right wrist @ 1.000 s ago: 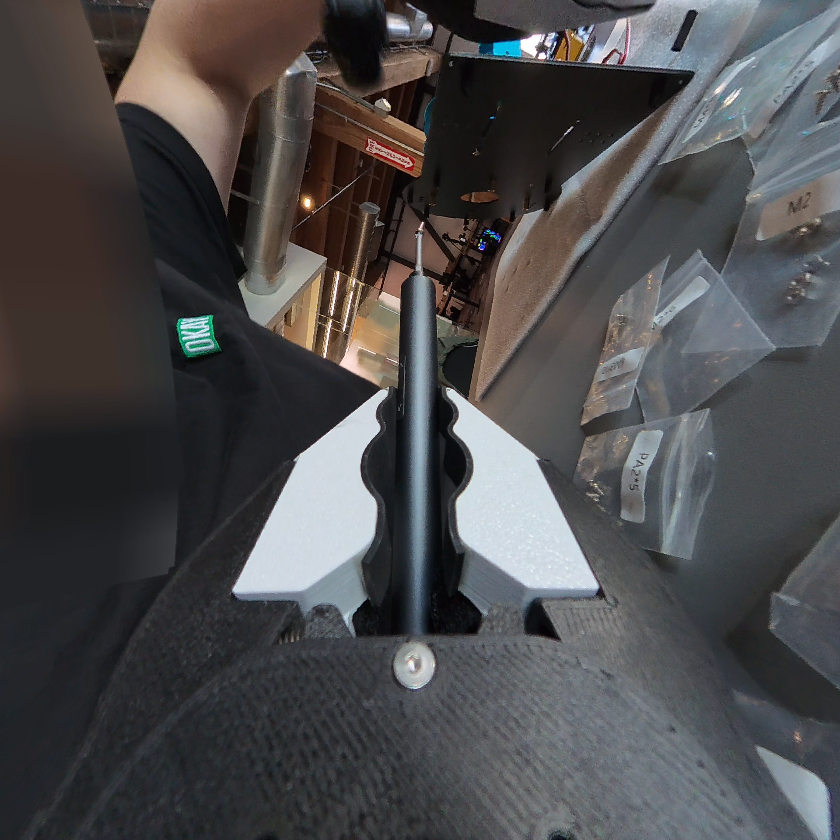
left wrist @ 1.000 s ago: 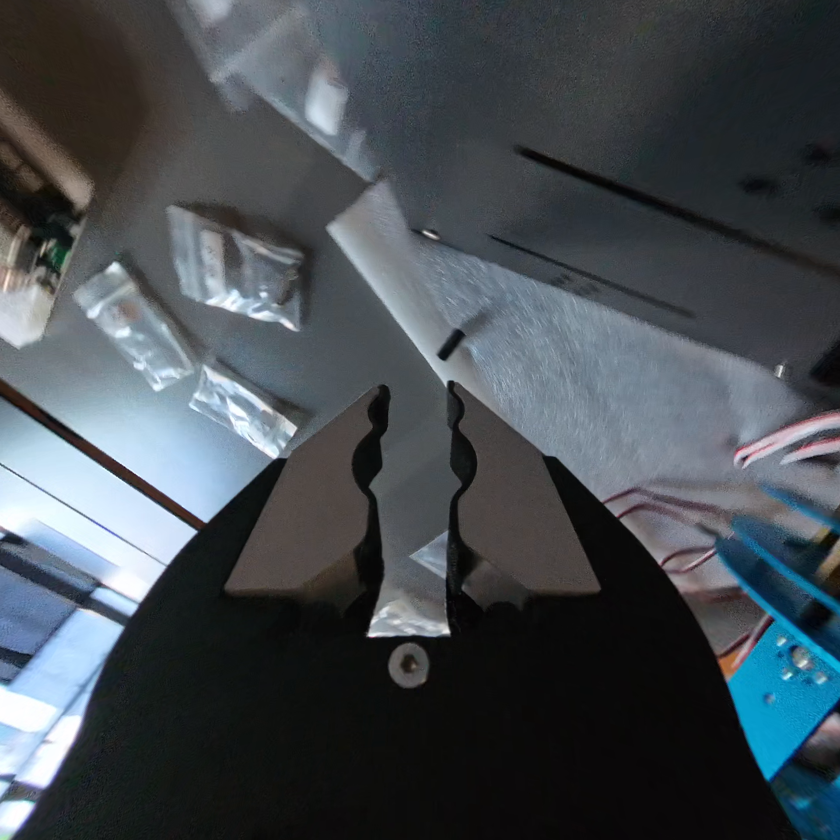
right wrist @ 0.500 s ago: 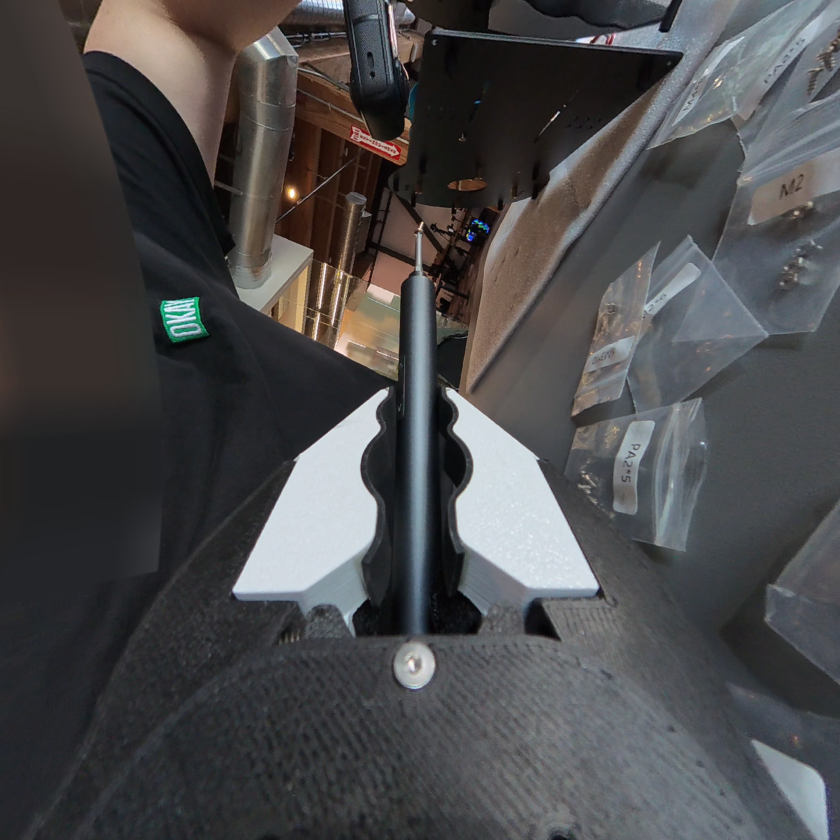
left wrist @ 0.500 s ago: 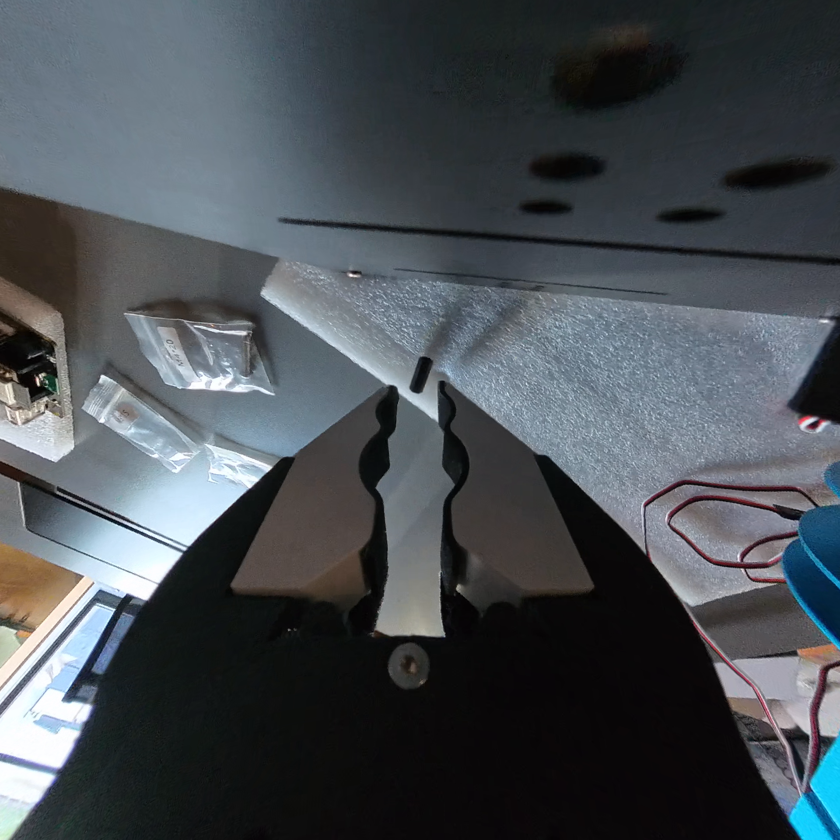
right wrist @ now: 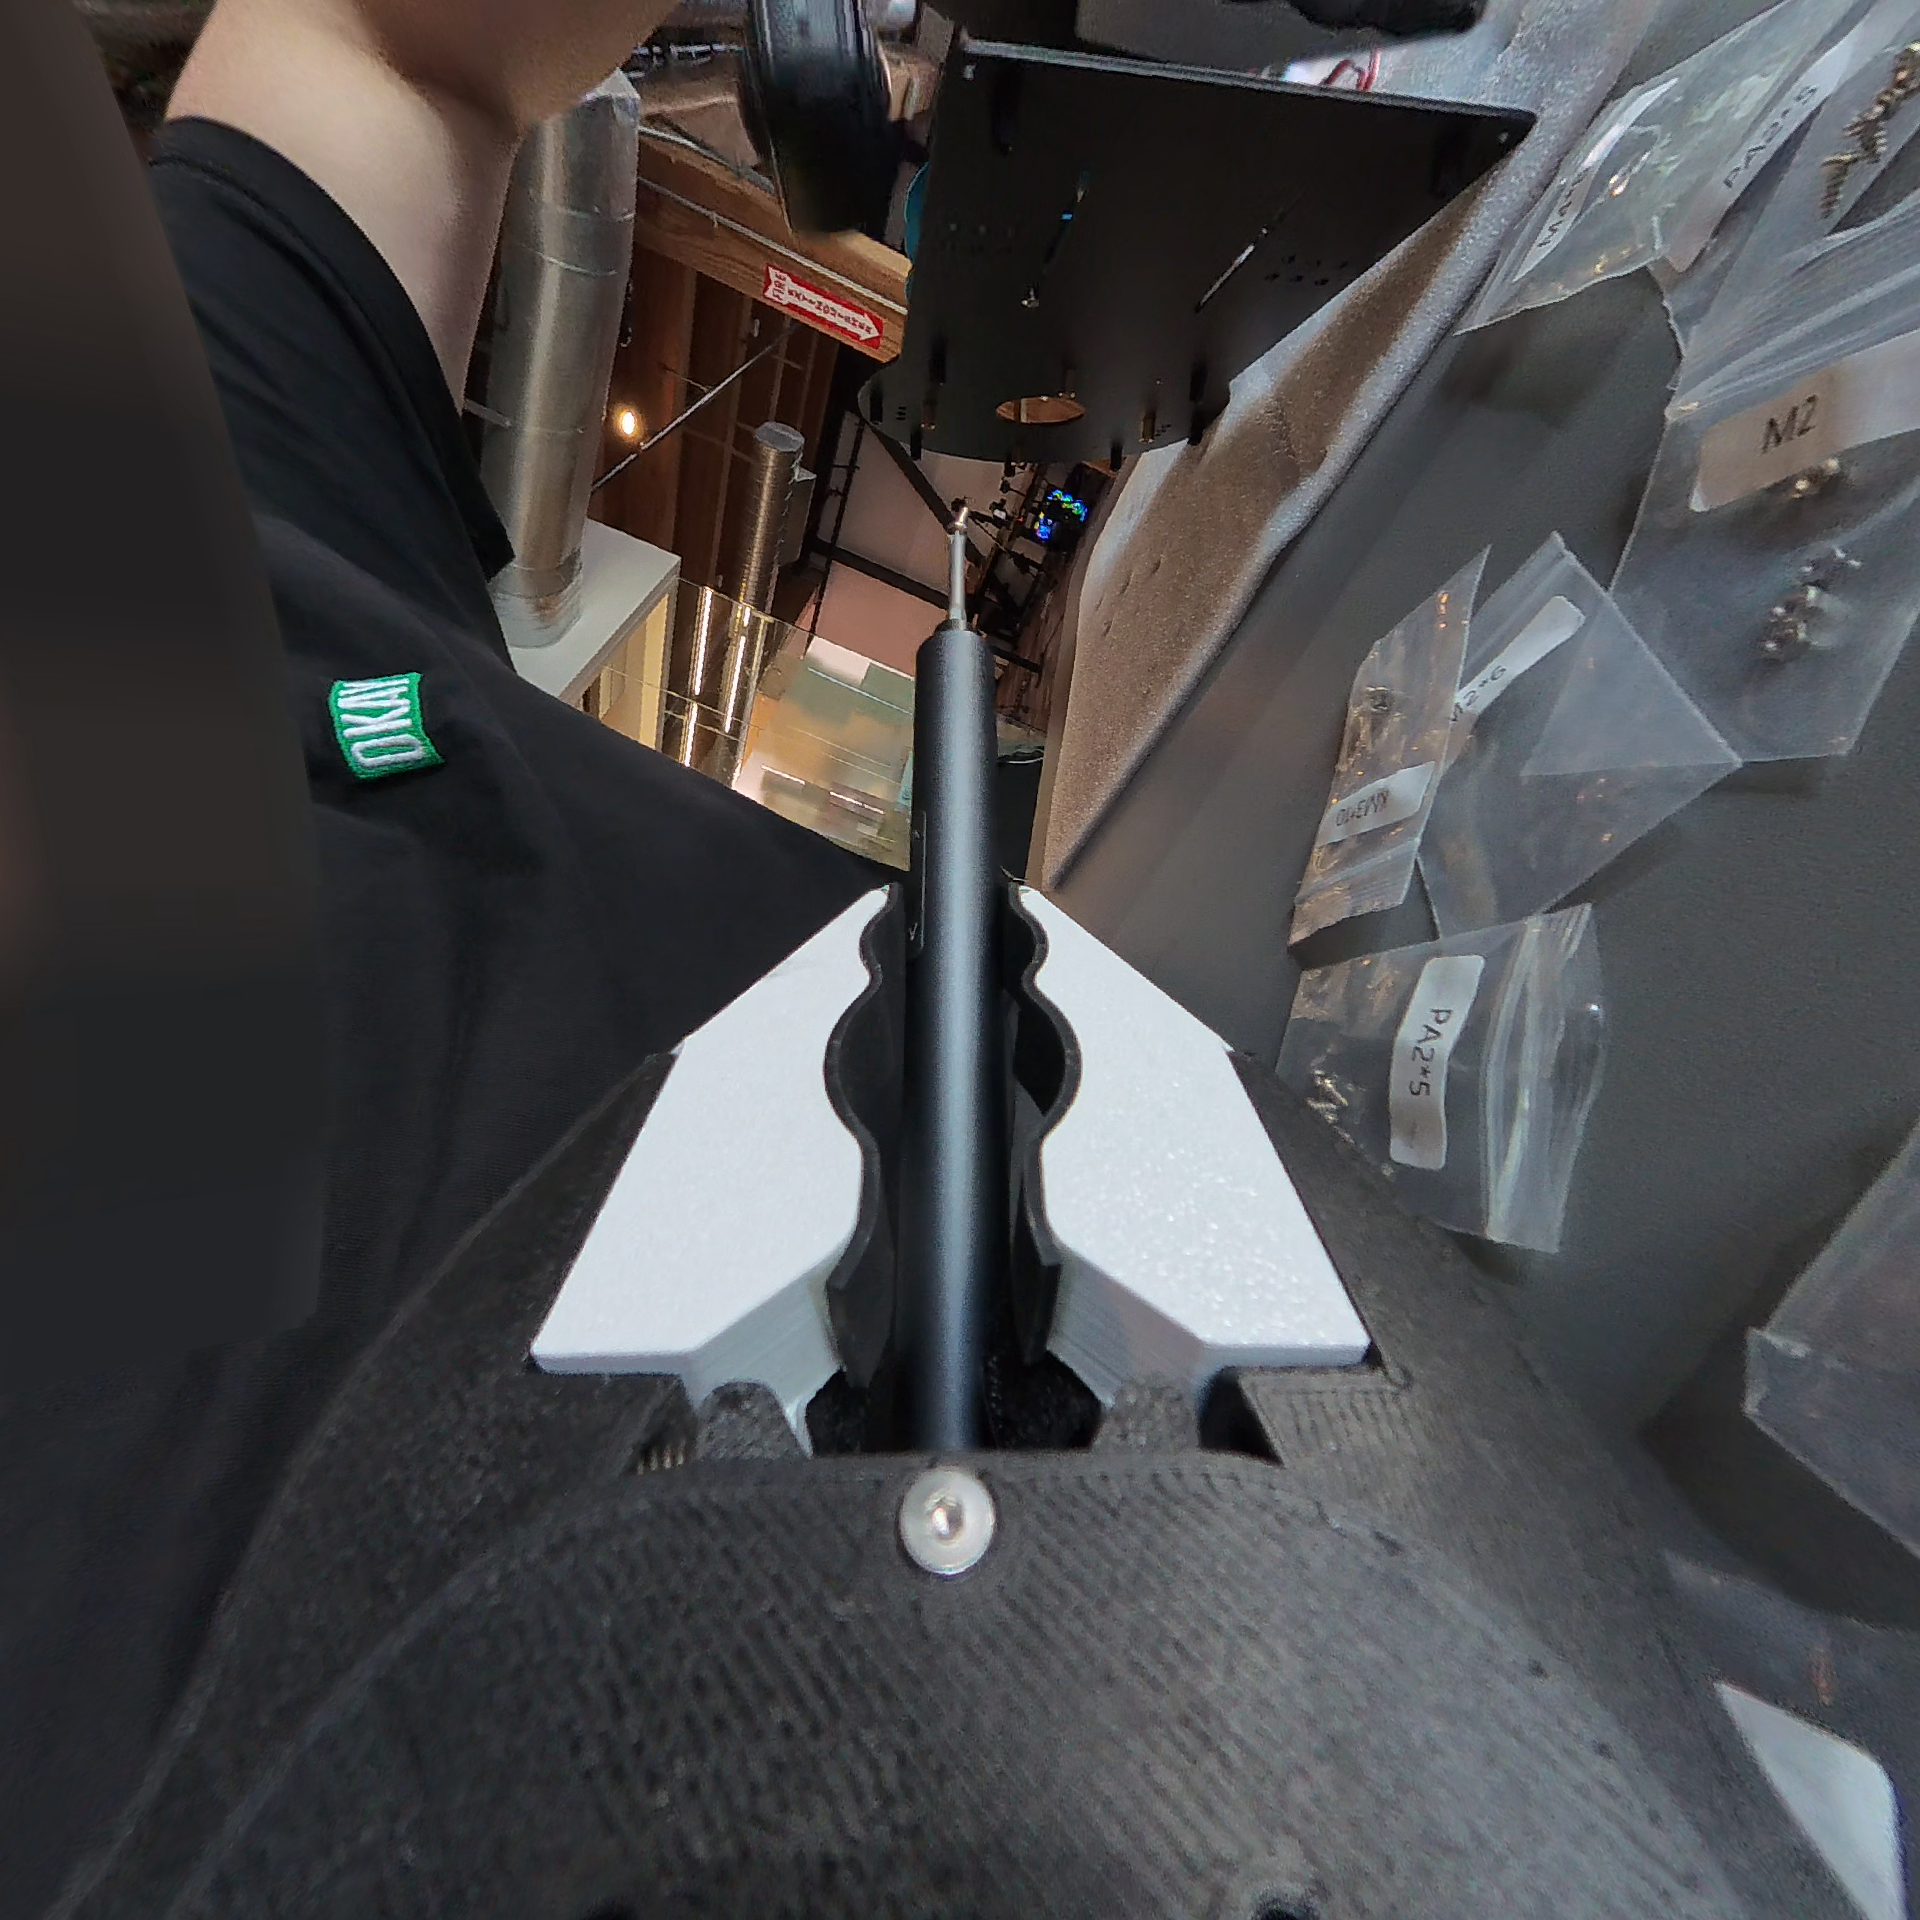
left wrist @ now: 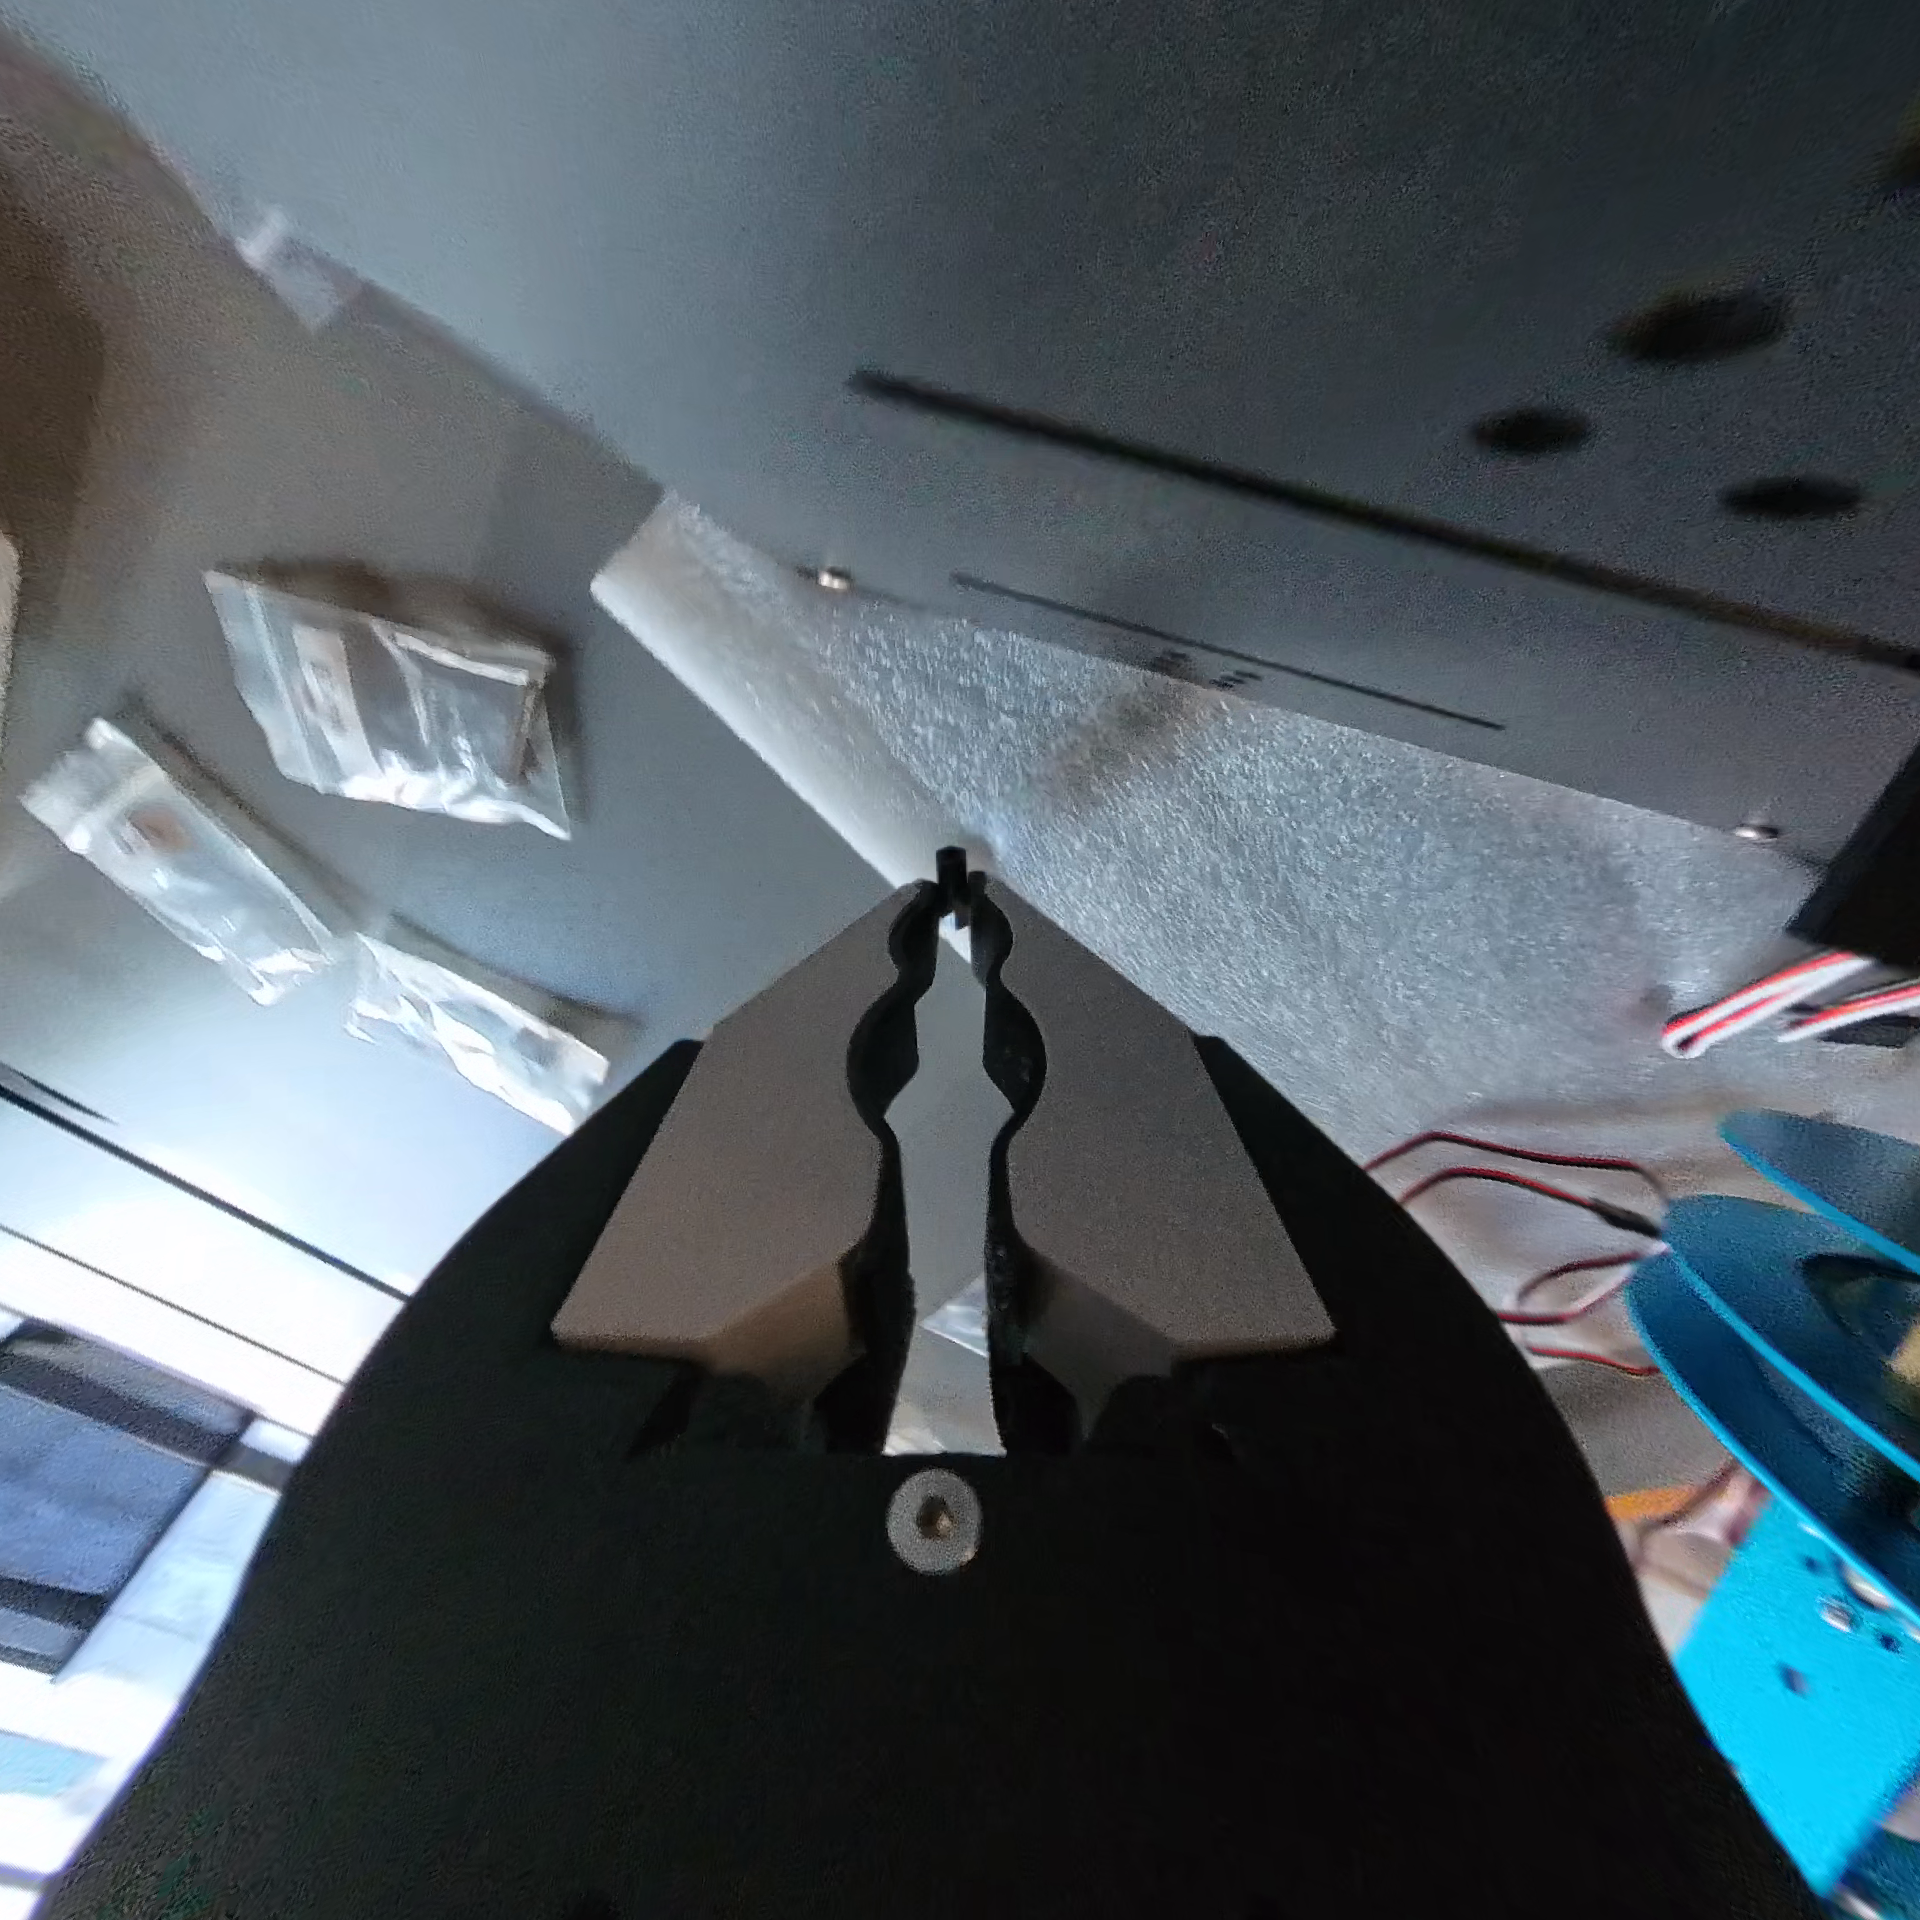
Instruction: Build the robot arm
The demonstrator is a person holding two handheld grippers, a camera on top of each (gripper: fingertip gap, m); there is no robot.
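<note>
My left gripper (left wrist: 951,902) is shut at its tips on a small black spacer (left wrist: 953,868), just above the edge of a grey foam pad (left wrist: 1299,862). A black metal plate (left wrist: 1195,312) with slots and round holes stands on the pad right behind it. My right gripper (right wrist: 956,904) is shut on a slim black screwdriver (right wrist: 951,1091), which lies along the fingers; its thin bit (right wrist: 961,551) points into open air. The same plate shows farther off in the right wrist view (right wrist: 1143,260), on the foam pad (right wrist: 1164,582).
Clear bags of small screws lie on the dark table left of the foam (left wrist: 395,717) and at the right of the right wrist view (right wrist: 1475,1060). Blue metal parts (left wrist: 1787,1278) and red-black wires (left wrist: 1507,1153) sit to the right. A person's arm and black sleeve (right wrist: 416,623) fill the left. The grippers' ends are close to 25 centimetres from one another. The foam (left wrist: 395,717) is closer to my left gripper, around 11 centimetres from its tips; the right tips are 25 centimetres off.
The left gripper has moved forward and closed on the black spacer that lay on the foam just ahead of its tips; its view has tilted. The right gripper still holds the screwdriver, barely moved.
</note>
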